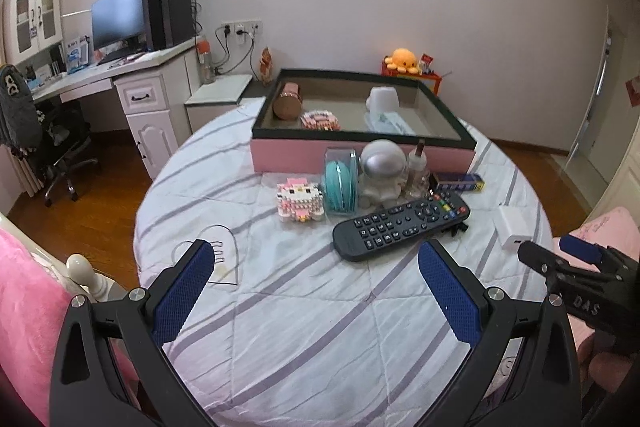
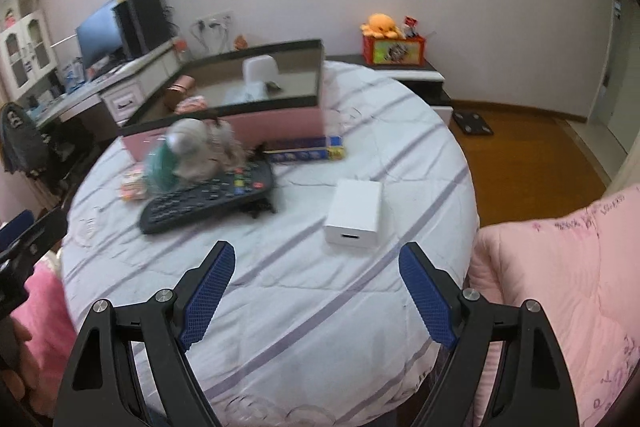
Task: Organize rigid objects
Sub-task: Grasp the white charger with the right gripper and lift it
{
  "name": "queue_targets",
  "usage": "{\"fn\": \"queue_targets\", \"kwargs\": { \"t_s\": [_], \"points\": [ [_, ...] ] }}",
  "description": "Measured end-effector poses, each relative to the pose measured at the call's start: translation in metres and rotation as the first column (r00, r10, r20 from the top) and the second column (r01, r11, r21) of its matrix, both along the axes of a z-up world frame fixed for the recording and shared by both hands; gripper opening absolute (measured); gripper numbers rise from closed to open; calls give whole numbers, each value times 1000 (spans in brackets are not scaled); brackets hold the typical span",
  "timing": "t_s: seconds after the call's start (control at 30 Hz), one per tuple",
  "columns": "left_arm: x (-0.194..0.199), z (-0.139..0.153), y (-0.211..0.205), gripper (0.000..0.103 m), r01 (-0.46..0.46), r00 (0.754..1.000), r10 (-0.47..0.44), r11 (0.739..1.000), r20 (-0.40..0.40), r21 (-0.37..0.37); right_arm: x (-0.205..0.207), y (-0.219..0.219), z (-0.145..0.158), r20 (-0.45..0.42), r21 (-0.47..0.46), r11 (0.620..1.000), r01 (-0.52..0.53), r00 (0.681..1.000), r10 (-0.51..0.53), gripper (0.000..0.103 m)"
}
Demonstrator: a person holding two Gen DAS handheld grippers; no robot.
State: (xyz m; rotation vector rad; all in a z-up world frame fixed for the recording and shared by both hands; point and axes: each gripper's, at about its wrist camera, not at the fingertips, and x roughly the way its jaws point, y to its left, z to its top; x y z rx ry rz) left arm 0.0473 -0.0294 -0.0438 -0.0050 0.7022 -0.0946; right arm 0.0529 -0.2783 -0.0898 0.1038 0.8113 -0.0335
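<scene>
We hold both grippers above round bed, jaws spread wide, nothing between pads. Left gripper (image 1: pixel 316 291): remote control (image 1: pixel 402 227) lies just ahead at 1 o'clock, long axis running 8 to 2 o'clock, skewed to our jaw line. Right gripper (image 2: pixel 316 291): white box (image 2: pixel 354 218) near at 12 o'clock, its port face toward us. Pink tray box (image 1: pixel 360 151) sits beyond clutter at 12 o'clock. We judge right gripper nearer white box, left nearer remote control.

I see: monitor (image 1: pixel 118 13) on desk (image 1: pixel 132 67) | office chair (image 1: pixel 60 151) | orange octopus plush (image 1: pixel 402 60) | pink quilt (image 2: pixel 560 287) | wood floor (image 2: pixel 532 163)
</scene>
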Motion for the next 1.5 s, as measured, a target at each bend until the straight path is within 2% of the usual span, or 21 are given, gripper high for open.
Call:
{"fn": "queue_targets", "kwargs": {
  "t_s": [0.27,0.4,0.47,0.5,0.53,0.73,0.9,1.0,1.03,1.17,1.27,1.37,1.43,1.5],
  "points": [
    [26,-23,-17,103,39,997,-38,999,-61,3,40,-13,-24,-33,-17,999,48,998,-49,84],
    [37,-31,-24,103,49,995,-48,999,-83,5,57,-12,-38,-67,-46,998,41,997,-44,61],
    [41,-34,-27,103,55,995,-55,998,-88,5,58,-10,-37,-53,-65,997,29,998,-33,53],
    [42,-35,-30,103,59,994,-58,998,-89,7,58,-9,-37,-48,-70,997,19,999,-22,43],
    [44,-36,-32,103,63,994,-62,998,-90,8,59,-8,-36,-44,-63,998,7,999,-9,41],
    [61,-46,-48,103,116,987,-115,993,-114,2,58,-11,-34,-47,-33,999,-32,998,31,41],
    [81,-57,-48,103,125,981,-124,992,-147,0,58,-12,-35,-50,-31,999,-42,998,40,41],
    [88,-64,-38,101,113,975,-122,992,-184,-60,59,-12,-35,-50,-30,999,-41,998,39,41],
    [87,-64,-34,101,104,976,-116,992,-184,-77,59,-12,-35,-50,-30,999,-40,998,39,41],
    [77,-57,-20,100,80,986,-89,994,-141,-68,59,-12,-34,-54,-33,999,-40,998,38,41],
    [74,-49,4,101,25,994,-35,995,-104,-98,60,-11,-34,-57,-37,999,-38,998,36,41],
    [85,-49,17,101,-9,994,2,998,-109,-68,61,-9,-34,-57,-39,999,-37,998,35,41],
    [99,-57,19,101,-20,990,17,999,-141,-24,62,-8,-33,-57,-40,998,-38,998,35,41],
    [106,-63,22,100,-17,986,14,1000,-167,-17,63,-5,-33,-59,-44,998,-40,998,37,41]
  ]
}}
